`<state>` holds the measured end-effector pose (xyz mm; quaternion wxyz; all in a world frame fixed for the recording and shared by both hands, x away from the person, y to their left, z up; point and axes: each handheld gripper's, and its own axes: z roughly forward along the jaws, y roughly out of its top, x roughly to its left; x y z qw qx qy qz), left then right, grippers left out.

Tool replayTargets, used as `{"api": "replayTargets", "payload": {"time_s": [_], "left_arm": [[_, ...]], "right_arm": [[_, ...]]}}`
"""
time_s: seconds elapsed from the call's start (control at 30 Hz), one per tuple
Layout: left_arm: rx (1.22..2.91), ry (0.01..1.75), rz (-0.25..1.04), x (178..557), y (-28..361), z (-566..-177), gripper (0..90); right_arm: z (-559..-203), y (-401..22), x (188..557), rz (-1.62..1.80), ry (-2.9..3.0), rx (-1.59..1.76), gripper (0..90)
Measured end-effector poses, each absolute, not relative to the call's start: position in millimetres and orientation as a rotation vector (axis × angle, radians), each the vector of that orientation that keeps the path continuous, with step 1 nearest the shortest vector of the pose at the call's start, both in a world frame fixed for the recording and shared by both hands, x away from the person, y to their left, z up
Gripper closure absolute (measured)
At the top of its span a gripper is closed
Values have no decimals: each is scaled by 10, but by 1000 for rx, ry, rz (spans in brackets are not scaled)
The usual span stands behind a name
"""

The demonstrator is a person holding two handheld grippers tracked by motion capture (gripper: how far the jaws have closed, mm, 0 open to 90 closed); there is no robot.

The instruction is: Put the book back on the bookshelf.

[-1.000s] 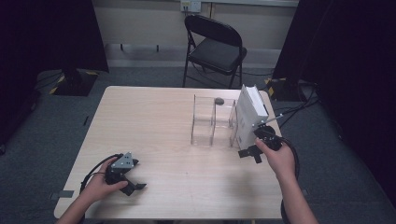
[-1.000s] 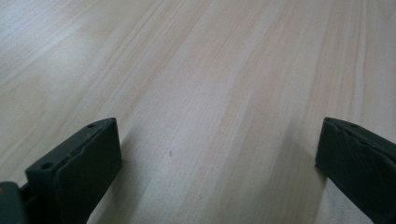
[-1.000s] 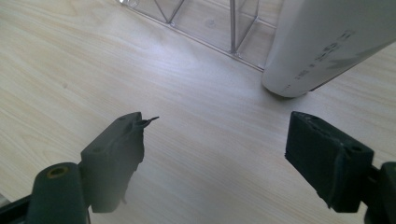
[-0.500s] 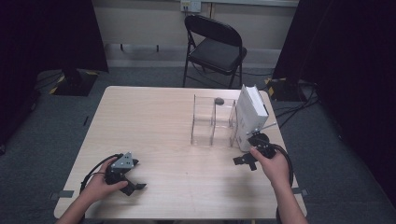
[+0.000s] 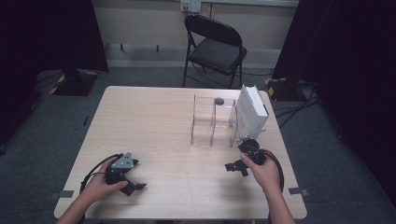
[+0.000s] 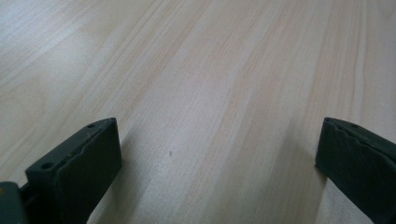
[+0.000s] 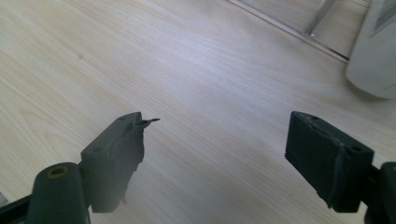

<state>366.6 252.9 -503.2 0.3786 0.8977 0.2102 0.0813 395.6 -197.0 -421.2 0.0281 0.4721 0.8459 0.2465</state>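
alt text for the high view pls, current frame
A person's hands rest two open, empty grippers on a light wooden table: left gripper near the front-left, right gripper just in front of a clear acrylic divider rack with a white box leaning against it.

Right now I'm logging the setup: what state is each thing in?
Left gripper: open, nothing between its jaws.
Right gripper: open, nothing between its jaws.
Clear divider rack: upright on the table.
White box: upright, tilted at the rack's right end.
Folding chair: unfolded.

We cannot identify the small dark thing behind the clear rack (it is too small).
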Motion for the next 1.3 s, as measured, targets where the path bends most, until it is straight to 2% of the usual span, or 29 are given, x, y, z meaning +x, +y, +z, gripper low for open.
{"api": "replayTargets", "payload": {"time_s": [1.3], "left_arm": [[2294, 537, 207, 3665, 2529, -5032, 0]], "right_arm": [[-4547, -1438, 3904, 809, 2716, 1333, 187]]}}
